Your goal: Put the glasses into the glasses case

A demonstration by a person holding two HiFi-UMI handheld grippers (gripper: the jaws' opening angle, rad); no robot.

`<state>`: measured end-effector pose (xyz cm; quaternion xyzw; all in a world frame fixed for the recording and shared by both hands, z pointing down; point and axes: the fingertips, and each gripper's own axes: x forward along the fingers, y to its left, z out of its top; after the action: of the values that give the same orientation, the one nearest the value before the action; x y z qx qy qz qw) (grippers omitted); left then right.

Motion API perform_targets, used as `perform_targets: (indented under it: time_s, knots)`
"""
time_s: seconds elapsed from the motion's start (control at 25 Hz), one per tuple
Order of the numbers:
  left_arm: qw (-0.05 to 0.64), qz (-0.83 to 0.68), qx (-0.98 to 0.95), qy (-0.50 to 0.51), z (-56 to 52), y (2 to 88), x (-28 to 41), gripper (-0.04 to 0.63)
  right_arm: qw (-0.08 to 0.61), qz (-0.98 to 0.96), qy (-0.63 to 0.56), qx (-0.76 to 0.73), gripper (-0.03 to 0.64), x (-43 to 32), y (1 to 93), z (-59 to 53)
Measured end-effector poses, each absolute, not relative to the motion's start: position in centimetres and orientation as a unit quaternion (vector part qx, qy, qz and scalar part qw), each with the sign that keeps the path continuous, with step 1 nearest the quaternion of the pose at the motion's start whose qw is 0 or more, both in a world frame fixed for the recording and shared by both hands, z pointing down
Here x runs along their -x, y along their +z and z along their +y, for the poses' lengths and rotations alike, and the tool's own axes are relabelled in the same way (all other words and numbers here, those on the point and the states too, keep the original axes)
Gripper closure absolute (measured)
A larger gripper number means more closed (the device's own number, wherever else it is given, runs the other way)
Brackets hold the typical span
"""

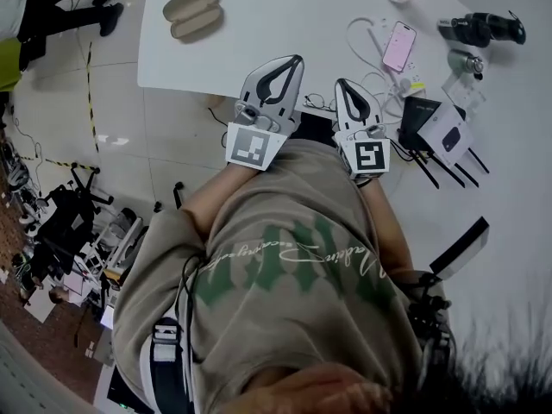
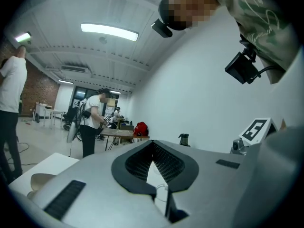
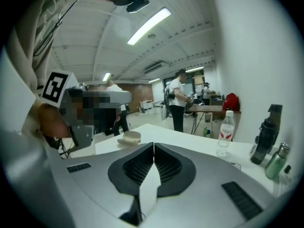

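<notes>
The glasses (image 1: 316, 103), as far as I can make out the thin dark frame, lie at the near edge of the white table (image 1: 285, 15), in the gap between my 2 grippers and not inside anything. The glasses case (image 1: 191, 11) lies open with its 2 beige halves side by side, towards the far left part of the table and well apart from the glasses; in the right gripper view it shows beyond my jaws as a low pale shell. My left gripper (image 1: 296, 60) hangs at the table's near edge with its jaws pressed together tip to tip and nothing between them, and it points up across the tabletop. My right gripper (image 1: 341, 84) sits just beside it, jaws likewise closed on nothing, their tips meeting in 1 line in its own view. I hold both close against my body, marker cubes towards me. Out to the right lie a pink phone (image 1: 399, 46) with a white cable (image 1: 366, 37) looping beside it, a black router (image 1: 427, 119) with antennas, a white box (image 1: 450, 133) and a dark bottle (image 1: 479, 29) on its side. The right gripper view also shows a clear water bottle (image 3: 225, 132) standing on the table.
</notes>
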<state>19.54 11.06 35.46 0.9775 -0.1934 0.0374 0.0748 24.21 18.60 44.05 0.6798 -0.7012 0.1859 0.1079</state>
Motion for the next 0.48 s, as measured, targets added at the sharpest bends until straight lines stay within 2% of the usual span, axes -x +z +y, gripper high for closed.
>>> perform_targets:
  time_s: [0.16, 0.36, 0.48]
  knots:
    - [0.072, -0.201, -0.976, 0.037, 11.5, 35.7, -20.3, 0.589, 0.178, -0.727, 0.199, -0.632, 0.604, -24.0, 46.4, 19.7]
    - [0.074, -0.199, -0.976, 0.037, 12.4, 36.0, -21.1, 0.589, 0.312, -0.778, 0.222, -0.498, 0.604, -21.6, 51.6, 22.5]
    - [0.073, -0.199, -0.976, 0.041, 13.0, 36.1, -21.4, 0.589, 0.369, -0.788, 0.228, -0.437, 0.603, -20.5, 54.3, 24.4]
